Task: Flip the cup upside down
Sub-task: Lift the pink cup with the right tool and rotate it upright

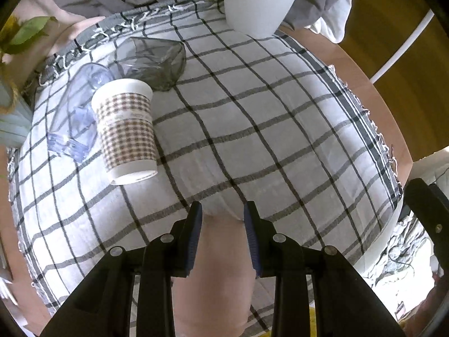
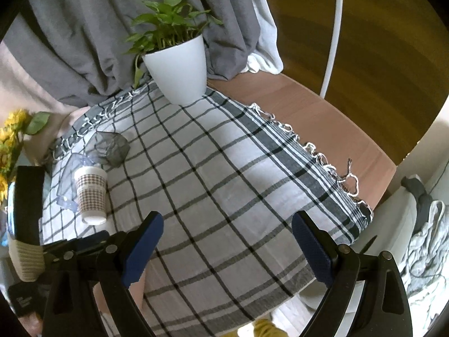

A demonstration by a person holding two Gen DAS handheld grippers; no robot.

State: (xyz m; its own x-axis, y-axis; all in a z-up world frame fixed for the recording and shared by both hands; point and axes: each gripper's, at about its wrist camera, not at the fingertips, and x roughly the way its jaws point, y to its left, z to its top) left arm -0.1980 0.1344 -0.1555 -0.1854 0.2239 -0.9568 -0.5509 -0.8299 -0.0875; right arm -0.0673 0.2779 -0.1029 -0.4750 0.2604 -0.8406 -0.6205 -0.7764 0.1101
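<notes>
While a grey curtain (image 2: 84, 42) hangs behind it, the wooden desk (image 2: 322, 118) carries a white cloth with a black check (image 2: 224, 182) spread over most of its top. At the far edge of that cloth stands a white pot (image 2: 179, 70) holding a green plant (image 2: 168, 16). Toward the left side, three vessels sit close together: a smoky grey glass (image 1: 157, 64), a clear bluish glass (image 1: 73, 118), and just beside it the paper cup (image 1: 126, 129), banded in brown houndstooth, seemingly standing with its wider end on the cloth. Small print on the cup's pale middle band is too blurred to read. The left tool (image 1: 223, 241) hovers over the near cloth edge, its blue-padded fingers slightly apart with nothing between them. The right tool (image 2: 227, 250) has its fingers spread wide, holding nothing, well apart from the cup.
</notes>
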